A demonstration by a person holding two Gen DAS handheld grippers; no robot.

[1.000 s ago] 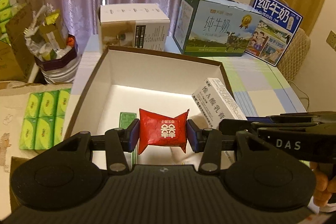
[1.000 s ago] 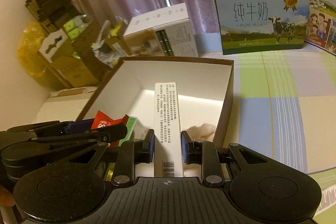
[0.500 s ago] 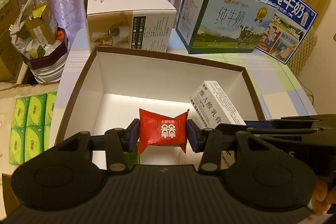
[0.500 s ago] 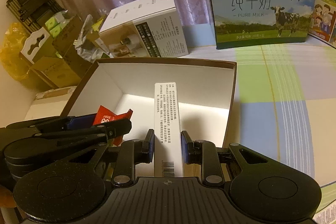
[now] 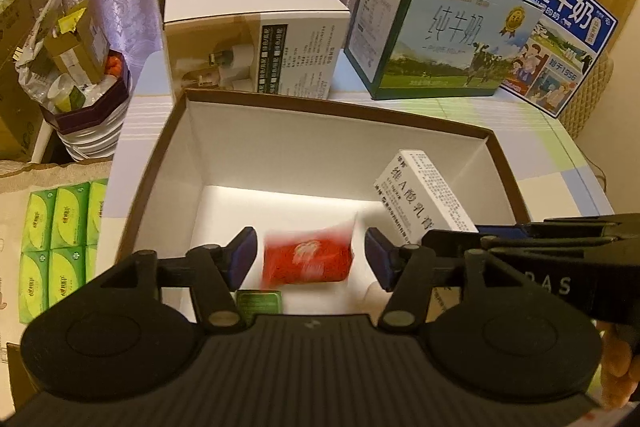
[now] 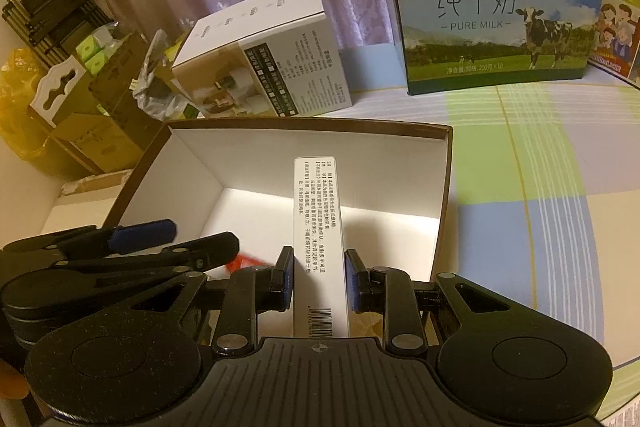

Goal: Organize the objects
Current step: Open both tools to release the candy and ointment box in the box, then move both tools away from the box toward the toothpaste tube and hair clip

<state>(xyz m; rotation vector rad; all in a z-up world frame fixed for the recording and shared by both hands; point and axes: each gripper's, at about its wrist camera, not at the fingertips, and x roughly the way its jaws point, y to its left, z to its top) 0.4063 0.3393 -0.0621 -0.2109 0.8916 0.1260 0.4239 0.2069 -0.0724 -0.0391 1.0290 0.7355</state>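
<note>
Mauve curtains are seen behind a tabletop [image 6: 540, 187] covered in a pastel checked cloth, on which an open cardboard box with brown rim and white inside [image 5: 280, 147] is set. Behind it a white product carton [image 5: 256, 35] and a blue-green milk case [image 5: 436, 27] are placed.

A long white slim carton printed with black text [image 6: 319, 235] is pinched by the right tongs [image 6: 319, 279], whose pads are pressed on its two narrow sides near the barcode end. Its long axis is laid along the fingers, and its far end is pointed away from the camera into the box, above the white floor.

The left tongs [image 5: 307, 259] are spread, their jaws having just been opening. A red foil packet with white print [image 5: 308, 259], seen blurred, lies between the blue pads with a gap on each side, touched by neither; its longer side is laid across from pad to pad, over the box floor. A small green packet [image 5: 258, 301] is seen just below it.
</note>
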